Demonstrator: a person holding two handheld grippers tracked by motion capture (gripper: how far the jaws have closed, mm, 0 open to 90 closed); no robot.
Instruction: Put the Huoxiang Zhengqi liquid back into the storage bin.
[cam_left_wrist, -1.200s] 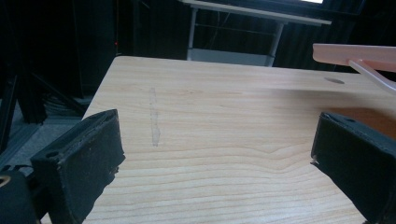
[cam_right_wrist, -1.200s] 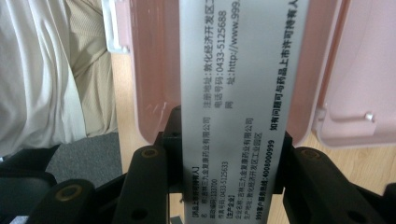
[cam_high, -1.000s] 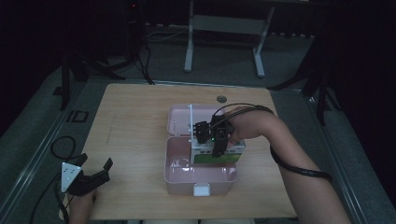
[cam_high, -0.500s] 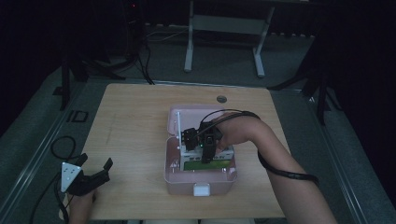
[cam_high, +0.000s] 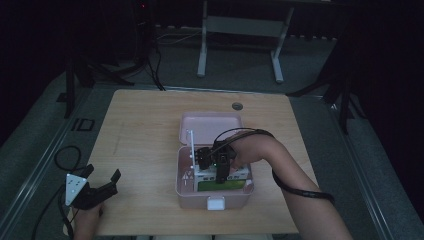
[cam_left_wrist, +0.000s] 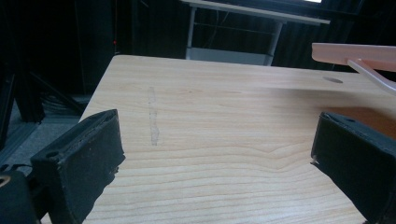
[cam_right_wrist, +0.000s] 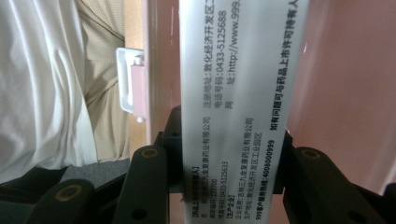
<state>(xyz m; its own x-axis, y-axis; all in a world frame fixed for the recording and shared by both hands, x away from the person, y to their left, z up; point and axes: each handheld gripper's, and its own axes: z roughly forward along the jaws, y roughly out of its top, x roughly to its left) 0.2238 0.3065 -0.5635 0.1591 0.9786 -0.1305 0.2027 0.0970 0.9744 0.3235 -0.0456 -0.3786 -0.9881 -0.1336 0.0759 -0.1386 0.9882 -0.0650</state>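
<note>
Right hand-held gripper (cam_high: 221, 176) clamps the medicine box (cam_right_wrist: 238, 93) inside the pink case (cam_high: 186, 187).

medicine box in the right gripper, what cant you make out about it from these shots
- High view: the right gripper and hand cover most of the medicine box; whether it touches the floor of the pink case is hidden.
- Right gripper view: the medicine box runs off the top edge, its far end cut off.
- High view: its print is too small to read.

Medicine carton (cam_right_wrist: 238, 93) — both ends cut off, small print perhaps unreadable.
</note>
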